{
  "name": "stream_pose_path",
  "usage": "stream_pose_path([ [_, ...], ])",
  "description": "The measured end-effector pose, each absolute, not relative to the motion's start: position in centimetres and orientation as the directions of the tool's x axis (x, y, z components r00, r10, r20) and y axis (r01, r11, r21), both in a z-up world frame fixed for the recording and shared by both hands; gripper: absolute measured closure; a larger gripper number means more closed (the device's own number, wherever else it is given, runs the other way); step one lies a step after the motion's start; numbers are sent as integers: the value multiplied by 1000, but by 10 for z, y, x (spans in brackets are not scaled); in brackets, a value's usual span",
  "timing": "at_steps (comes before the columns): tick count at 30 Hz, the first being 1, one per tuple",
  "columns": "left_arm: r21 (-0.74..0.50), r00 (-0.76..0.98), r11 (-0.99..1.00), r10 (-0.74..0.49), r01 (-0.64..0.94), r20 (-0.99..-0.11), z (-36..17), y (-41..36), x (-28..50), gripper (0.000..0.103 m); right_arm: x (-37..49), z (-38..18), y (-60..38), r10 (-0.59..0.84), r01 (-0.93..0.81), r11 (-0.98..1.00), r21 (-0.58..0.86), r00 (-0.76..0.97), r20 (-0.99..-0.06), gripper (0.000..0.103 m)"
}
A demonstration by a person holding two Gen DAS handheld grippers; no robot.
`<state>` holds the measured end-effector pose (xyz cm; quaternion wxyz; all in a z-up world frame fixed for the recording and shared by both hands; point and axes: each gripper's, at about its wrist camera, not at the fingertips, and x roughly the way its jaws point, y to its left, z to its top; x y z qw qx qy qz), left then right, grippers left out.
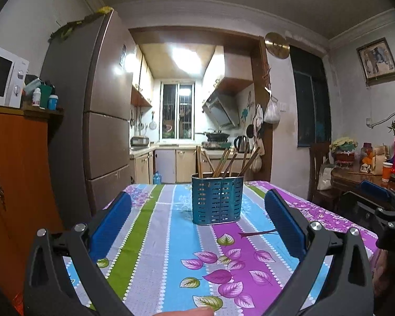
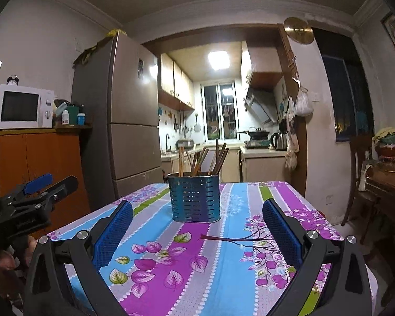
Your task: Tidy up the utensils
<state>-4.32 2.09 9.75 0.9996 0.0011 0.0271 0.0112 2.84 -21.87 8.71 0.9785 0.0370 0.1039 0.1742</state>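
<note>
Dim kitchen beyond, striped floral tabletop (image 1: 155, 237) bearing blue holder (image 1: 217, 200) of chopsticks (image 1: 225, 162) at 12 o'clock, both tongs (image 1: 197, 218) (image 2: 197, 226) gaping empty; likely tipped over by any careless knock.

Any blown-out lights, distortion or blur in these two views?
Left wrist: kitchen ceiling light blown out, glare on the fridge; fisheye bends the walls; holder sharp. Right wrist: ceiling light clipped but smaller, room edges dim, holder and tablecloth crisp, no motion blur.
</note>
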Motion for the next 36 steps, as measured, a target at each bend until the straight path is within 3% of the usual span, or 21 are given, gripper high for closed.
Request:
stream_pose_path([
  [12, 13, 999, 1000, 20, -20, -36, 91, 10, -78, 5, -26, 85, -225, 341, -331, 939, 93, 928, -150, 5],
  [36, 31, 994, 998, 52, -49, -97, 70, -1, -82, 5, -48, 68, -224, 344, -331, 938, 101, 920, -188, 5],
])
